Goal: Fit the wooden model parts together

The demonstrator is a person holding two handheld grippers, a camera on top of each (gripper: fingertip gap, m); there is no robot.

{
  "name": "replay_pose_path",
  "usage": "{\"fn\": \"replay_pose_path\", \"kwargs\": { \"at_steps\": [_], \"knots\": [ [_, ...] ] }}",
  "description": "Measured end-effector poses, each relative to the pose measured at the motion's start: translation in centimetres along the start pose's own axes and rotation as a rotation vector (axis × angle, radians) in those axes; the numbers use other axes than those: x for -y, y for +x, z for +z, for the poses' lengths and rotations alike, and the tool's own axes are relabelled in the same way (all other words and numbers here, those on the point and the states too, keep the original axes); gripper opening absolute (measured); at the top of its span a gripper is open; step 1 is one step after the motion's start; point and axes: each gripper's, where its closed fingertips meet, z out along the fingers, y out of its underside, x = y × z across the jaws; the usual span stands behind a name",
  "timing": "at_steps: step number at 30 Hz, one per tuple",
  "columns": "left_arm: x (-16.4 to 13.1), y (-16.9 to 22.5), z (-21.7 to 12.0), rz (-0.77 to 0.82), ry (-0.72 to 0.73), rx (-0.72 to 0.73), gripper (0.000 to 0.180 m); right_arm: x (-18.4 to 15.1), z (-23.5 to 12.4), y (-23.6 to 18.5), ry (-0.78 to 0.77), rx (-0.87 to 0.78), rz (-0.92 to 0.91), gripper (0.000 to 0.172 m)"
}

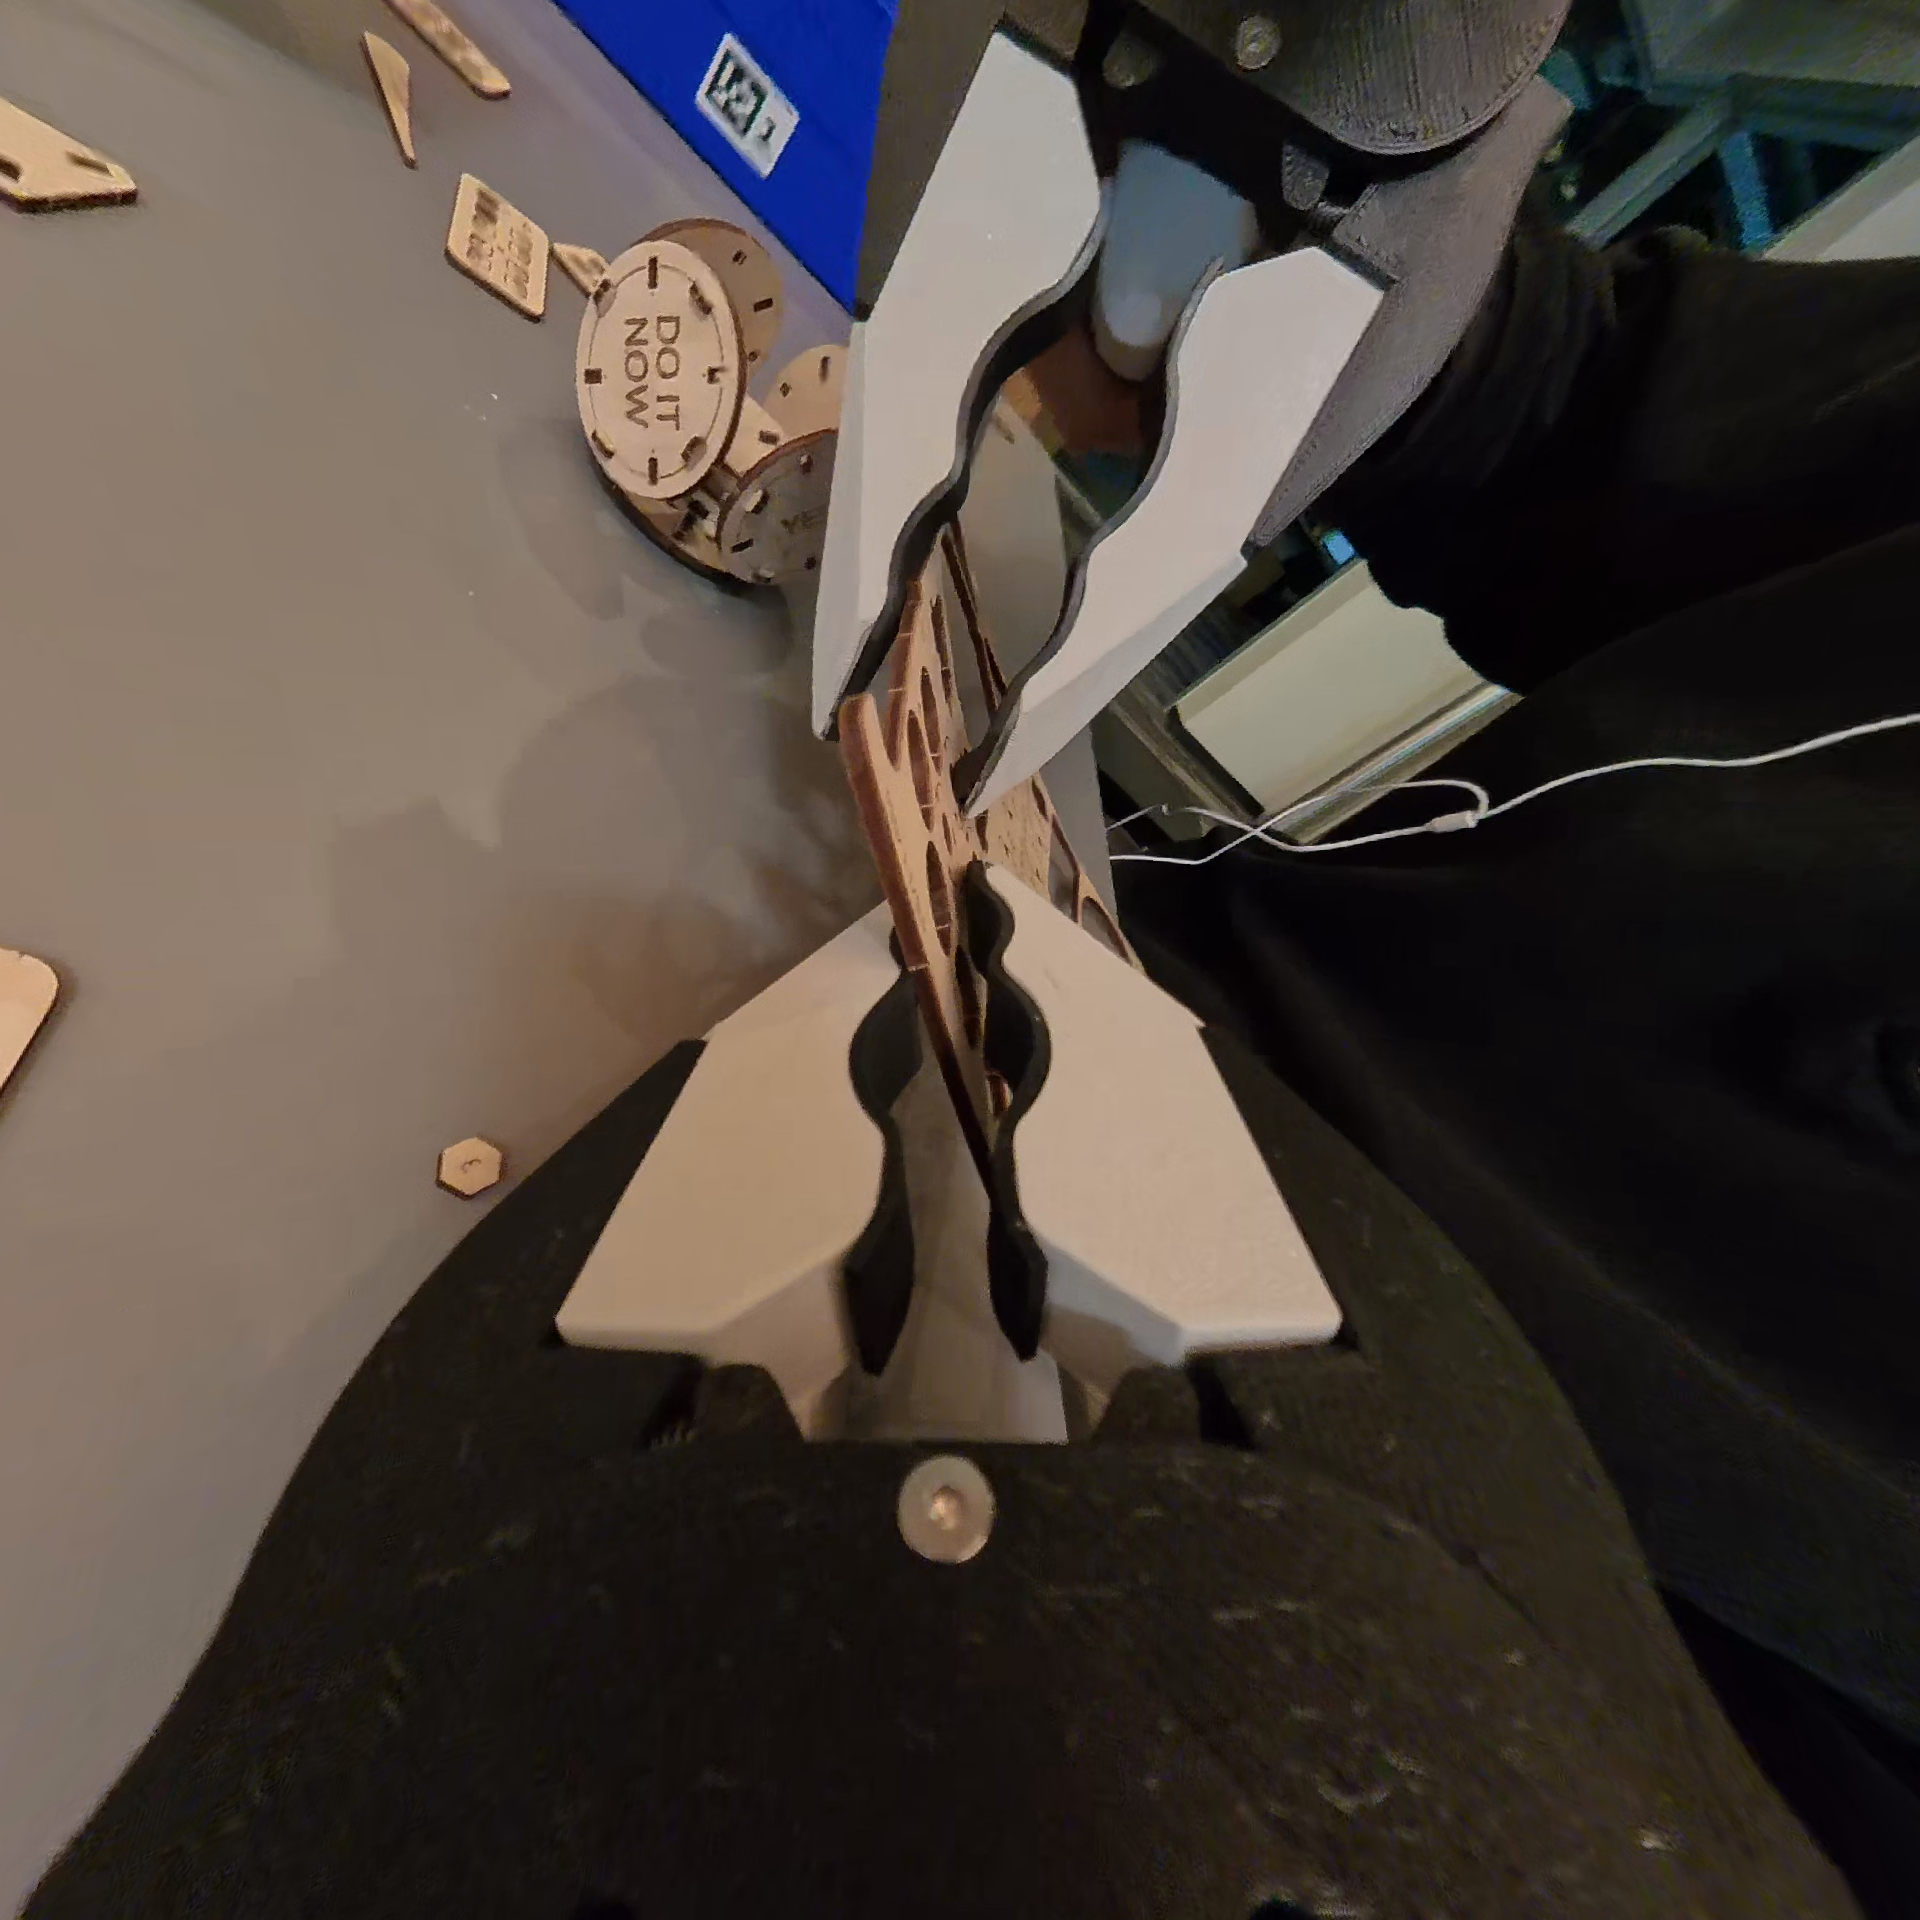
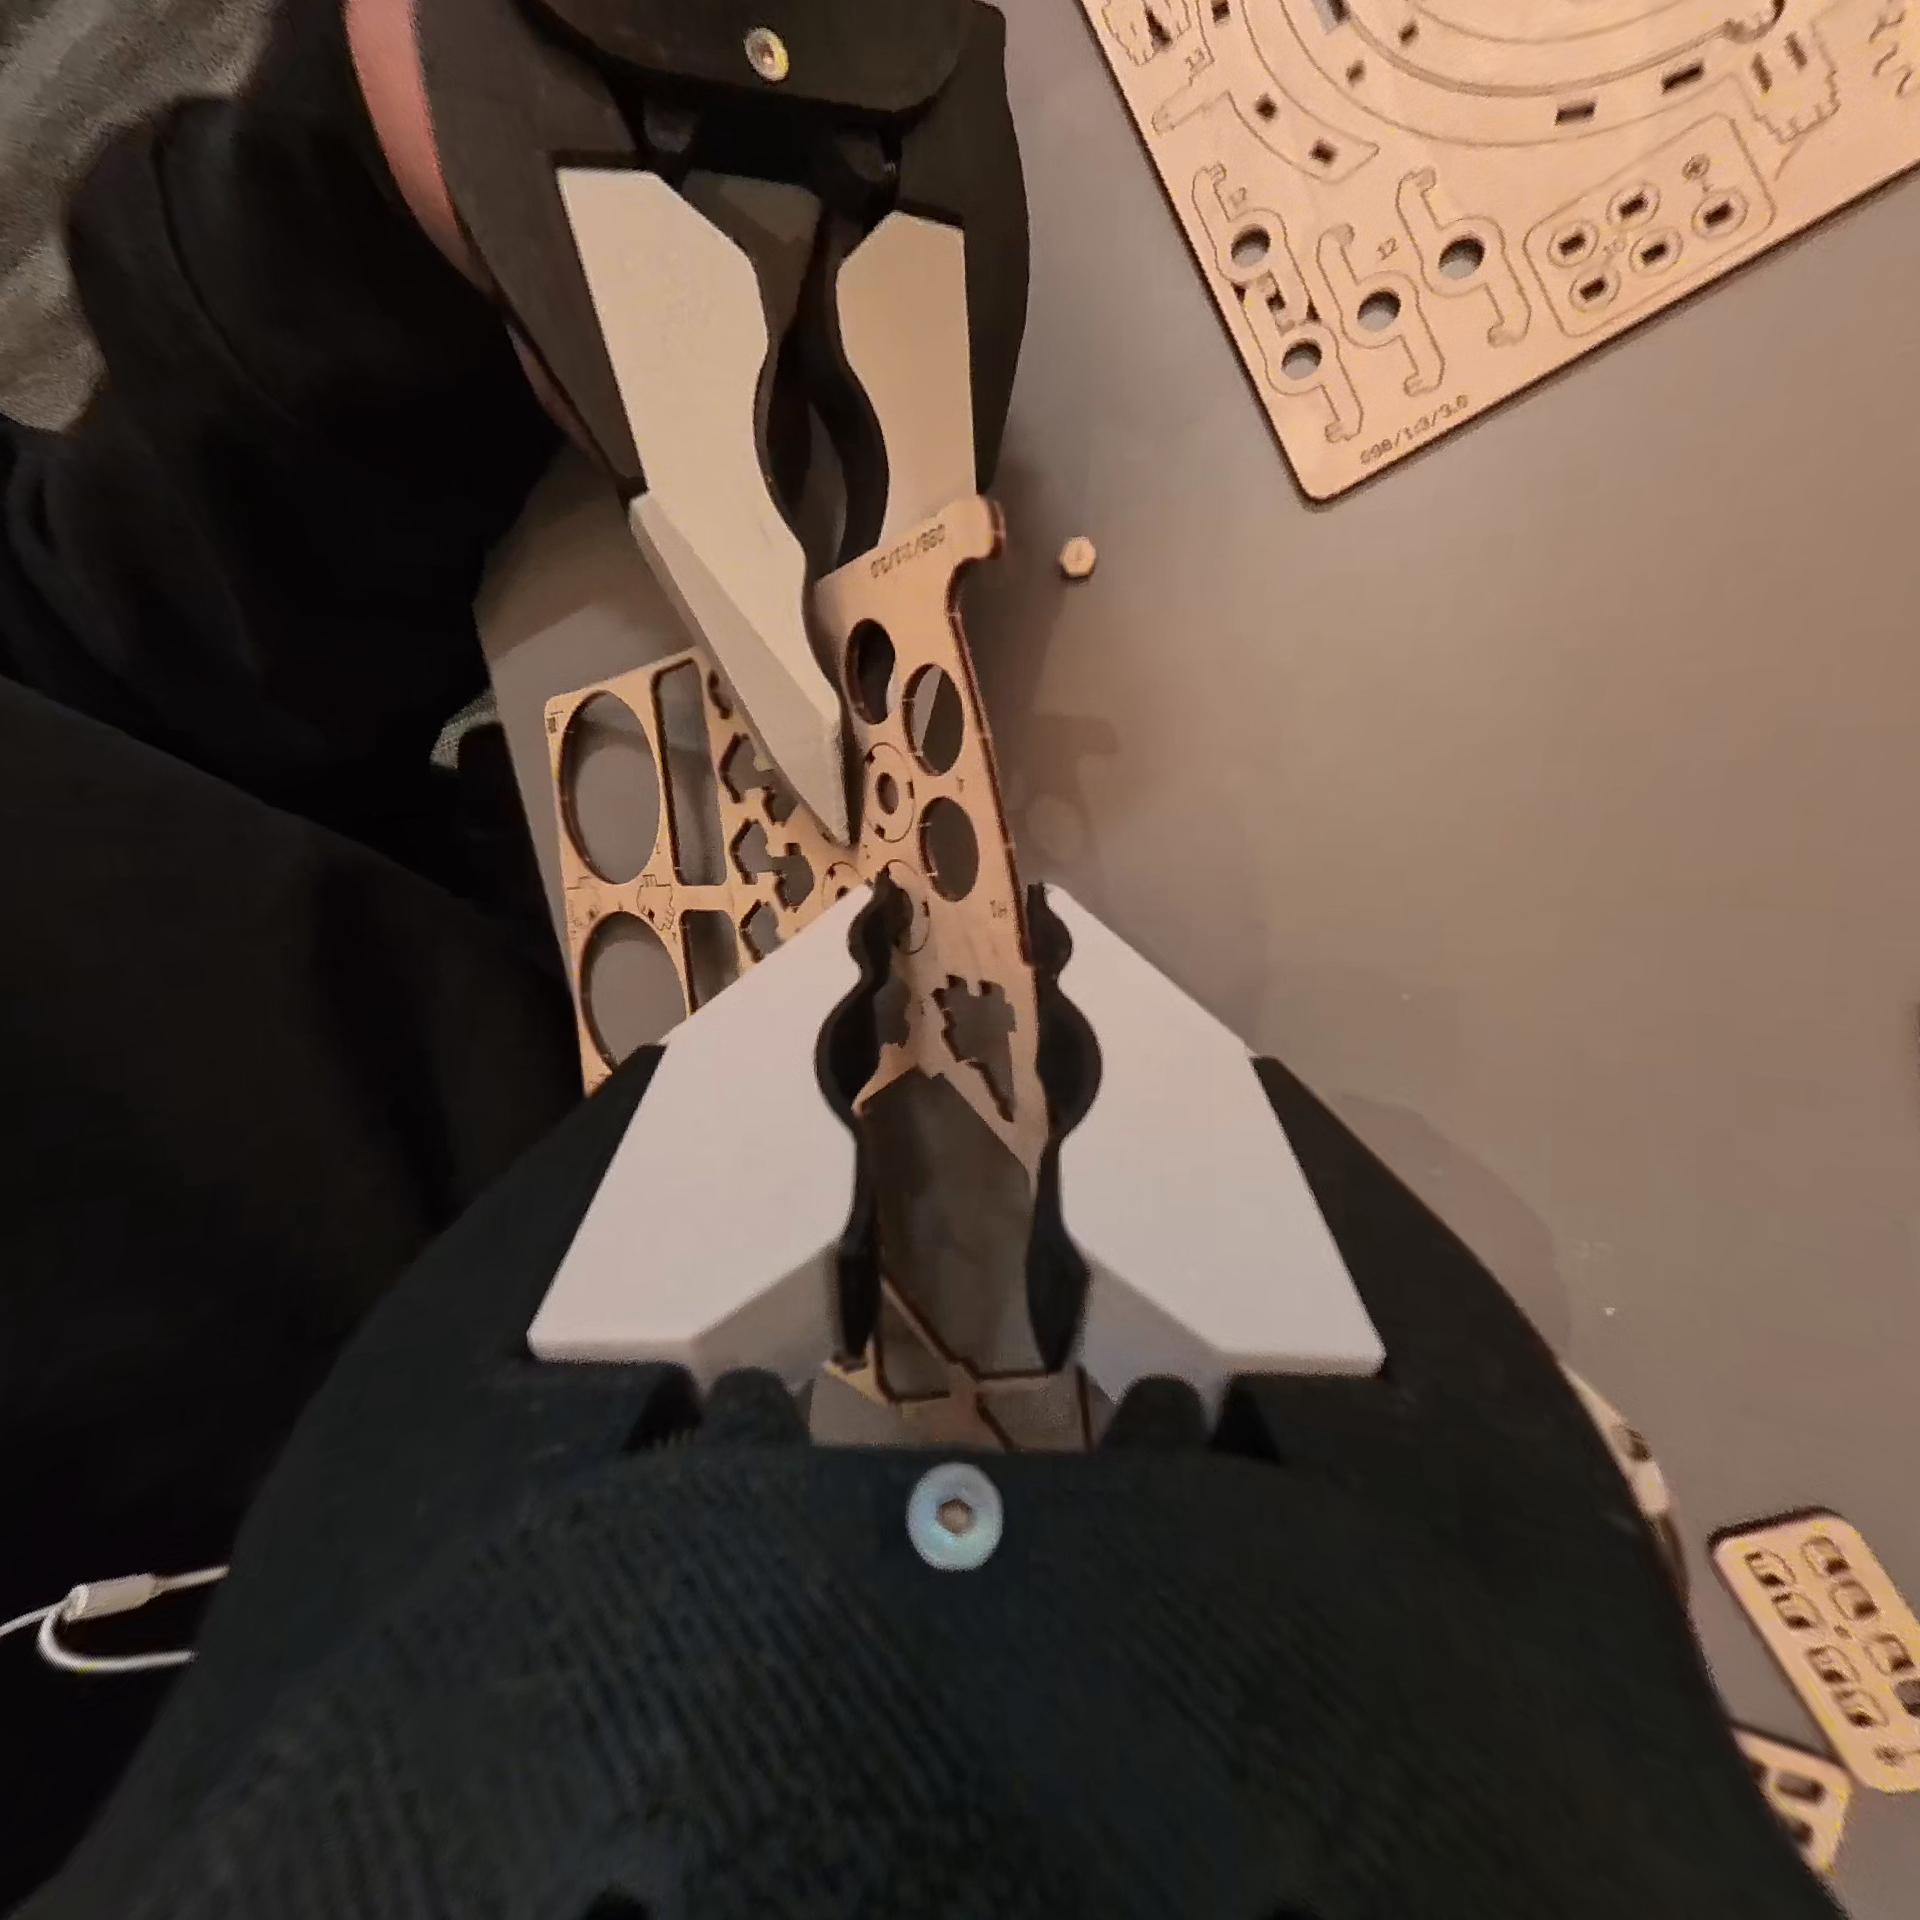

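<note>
A thin laser-cut wooden sheet (image 1: 904, 831) with round and shaped cut-outs is held up over the grey table (image 1: 312, 675). My left gripper (image 1: 940, 909) is shut on it, with the pads pressed on both faces at one edge. In the right wrist view this gripper (image 2: 847, 810) comes in from the top and pinches the sheet (image 2: 940, 727) near its corner. My right gripper (image 2: 961, 914) is open, its fingers standing either side of the sheet. In the left wrist view the right gripper (image 1: 904, 764) straddles the sheet, one fingertip (image 1: 977, 800) against its face.
A round wooden assembly (image 1: 665, 364) and loose wooden pieces lie by a blue box (image 1: 800, 104). A small hexagon piece (image 2: 1077, 558) lies on the table. A large uncut wooden sheet (image 2: 1558, 208) lies far right, smaller sheets (image 2: 1829, 1662) near right. A white cable (image 1: 1455, 810) hangs beside dark sleeves. The tips of both grippers are at nearly the same place. The small hexagon piece (image 2: 1077, 558) is about 9 centimeters from both grippers' fingertips. The left camera catches it too, in the left wrist view (image 1: 476, 1163).
</note>
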Motion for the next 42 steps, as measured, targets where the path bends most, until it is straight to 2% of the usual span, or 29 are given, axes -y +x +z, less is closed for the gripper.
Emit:
{"fn": "replay_pose_path", "kwargs": {
  "at_steps": [3, 6, 9, 12, 14, 17, 20, 22, 25, 26, 28, 29, 30, 32, 35, 38, 40, 42],
  "knots": [
    [0.8, 1.2, -0.7, 0.039, 0.059, -0.049, 0.004, 1.2, -1.2, -0.4, 0.072, 0.025, -0.01, 0.026],
    [2.0, 2.4, -2.2, 0.079, 0.151, -0.09, 0.002, 3.3, -3.5, -0.2, 0.196, -0.071, -0.083, 0.047],
    [4.1, 3.1, -5.0, 0.11, 0.312, -0.078, 0.001, 4.8, -6.3, -1.0, 0.331, -0.166, -0.116, 0.056],
    [5.8, 2.8, -8.4, 0.106, 0.462, 0.004, 0.0, 5.1, -8.7, -1.7, 0.483, -0.277, -0.118, 0.069],
    [6.5, 1.4, -10.2, 0.077, 0.542, 0.11, 0.0, 4.4, -9.3, -1.6, 0.563, -0.345, -0.083, 0.072],
    [7.9, 0.6, -12.4, 0.016, 0.691, 0.134, 0.0, 2.8, -9.0, -1.2, 0.66, -0.394, 0.013, 0.074],
    [9.4, 0.3, -13.6, -0.073, 0.833, 0.102, 0.0, 1.3, -5.8, -1.4, 0.691, -0.33, 0.142, 0.078],
    [10.4, 1.2, -14.0, -0.099, 0.914, 0.03, 0.0, 1.0, -3.7, -2.0, 0.72, -0.257, 0.209, 0.079],
    [11.8, 3.0, -13.7, -0.109, 0.995, -0.083, 0.0, 2.4, -3.2, -3.7, 0.873, -0.044, 0.29, 0.071],
    [12.2, 3.5, -13.4, -0.105, 1.008, -0.107, 0.0, 3.1, -3.8, -4.2, 0.937, 0.028, 0.296, 0.061],
    [12.7, 4.5, -12.2, -0.088, 0.995, -0.144, 0.0, 4.3, -5.9, -5.2, 1.052, 0.134, 0.262, 0.032],
    [12.8, 4.7, -11.4, -0.074, 0.972, -0.142, 0.0, 4.7, -7.2, -5.4, 1.105, 0.156, 0.243, 0.014],
    [12.8, 4.8, -10.7, -0.055, 0.943, -0.125, 0.002, 4.7, -8.2, -5.3, 1.137, 0.152, 0.235, 0.004],
    [12.6, 4.7, -10.5, -0.034, 0.913, -0.086, 0.004, 4.4, -9.1, -4.7, 1.095, 0.121, 0.224, 0.002],
    [11.5, 4.0, -10.9, -0.01, 0.841, -0.011, 0.035, 3.4, -10.3, -4.3, 0.993, 0.071, 0.197, 0.001],
    [10.3, 3.2, -12.0, 0.023, 0.8, 0.085, 0.049, 1.9, -11.0, -4.2, 0.829, 0.136, 0.242, 0.0],
    [9.5, 3.6, -11.9, 0.055, 0.745, 0.083, 0.048, 1.0, -11.3, -4.2, 0.727, 0.149, 0.223, 0.0],
    [8.1, 4.0, -10.8, 0.061, 0.628, 0.058, 0.036, -0.3, -10.7, -4.4, 0.559, 0.136, 0.18, 0.001]
  ]
}}
